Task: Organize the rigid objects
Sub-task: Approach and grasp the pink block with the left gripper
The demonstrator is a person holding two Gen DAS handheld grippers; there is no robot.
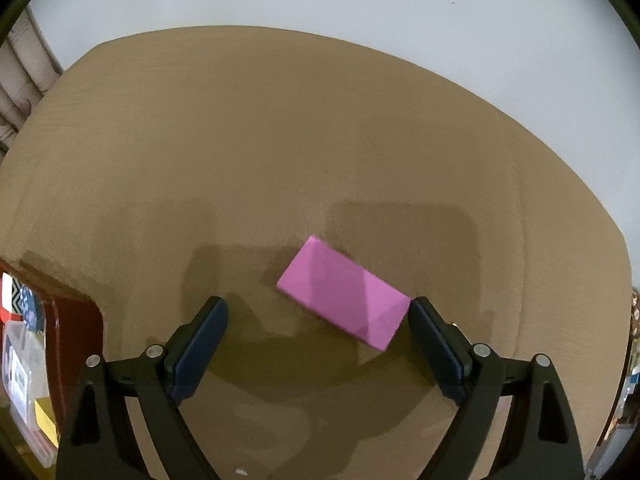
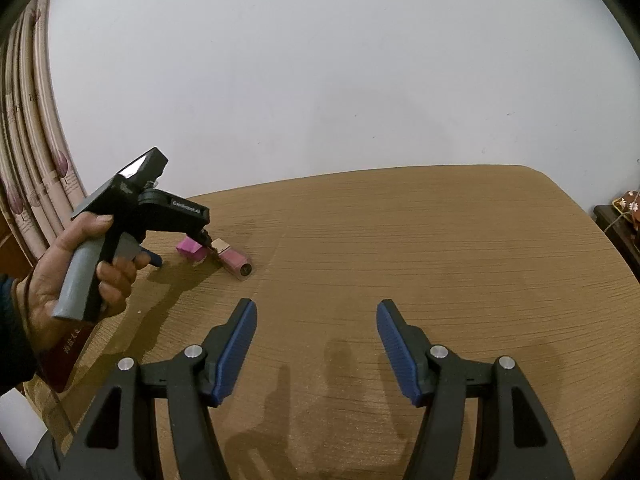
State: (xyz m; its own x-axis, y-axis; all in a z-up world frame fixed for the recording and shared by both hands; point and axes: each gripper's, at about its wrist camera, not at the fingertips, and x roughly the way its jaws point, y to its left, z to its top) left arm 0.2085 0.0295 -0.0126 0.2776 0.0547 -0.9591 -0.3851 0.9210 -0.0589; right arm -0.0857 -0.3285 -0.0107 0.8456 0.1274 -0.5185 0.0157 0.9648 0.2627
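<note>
A pink rectangular box (image 1: 344, 293) lies flat on the wooden table (image 1: 280, 140), turned at an angle. My left gripper (image 1: 318, 306) is open and low over the table, with the box between its fingertips and nearer the right one. In the right wrist view the same box (image 2: 192, 250) lies beside a pink bottle with a pale cap (image 2: 234, 262) on its side, under the left gripper (image 2: 182, 248) held in a hand. My right gripper (image 2: 316, 308) is open and empty above bare table, well to the right of both.
A dark red box (image 1: 76, 340) with clear plastic cases and small items stands at the table's left edge. A curtain (image 2: 32, 152) hangs at the left, and a white wall stands behind the table. A dark side table (image 2: 620, 224) is at the far right.
</note>
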